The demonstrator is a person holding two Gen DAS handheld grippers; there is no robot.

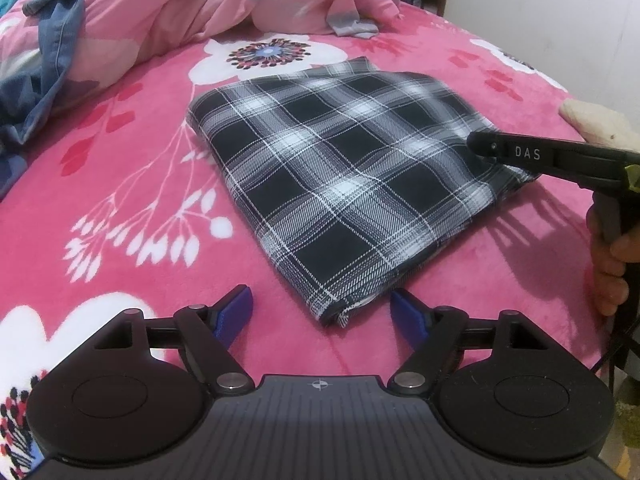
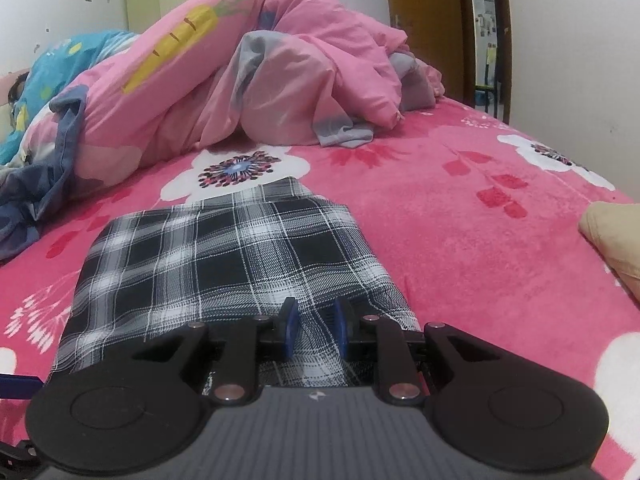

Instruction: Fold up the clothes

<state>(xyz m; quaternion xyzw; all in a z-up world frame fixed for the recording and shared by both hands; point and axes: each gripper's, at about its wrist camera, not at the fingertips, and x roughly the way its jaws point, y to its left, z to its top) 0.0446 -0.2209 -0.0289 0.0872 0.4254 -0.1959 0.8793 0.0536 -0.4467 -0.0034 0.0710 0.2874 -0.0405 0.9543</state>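
The jaws of the left gripper (image 1: 322, 314) stand wide apart with nothing between the blue pads, poised just off the near corner of the plaid garment (image 1: 344, 176), while the right gripper (image 2: 313, 330) has its jaws drawn close and nipping a raised ridge of that cloth at its right edge. The garment is a thin woven fabric in black, grey and white checks, folded into a flat, roughly square stack; a lighter plaid layer peeks out at the far edge, and the near corner shows a stitched hem. It lies on a plush pink blanket (image 1: 132, 208) printed with white flowers and red leaves, its pile soft and matte. Behind it a puffy pink duvet (image 2: 224, 80) is heaped up beside crumpled blue denim (image 1: 44, 60). A cream, nubbly cloth (image 2: 612, 236) sits near the bed's right edge. Bare blanket surrounds the stack on all sides, broadest toward the left.
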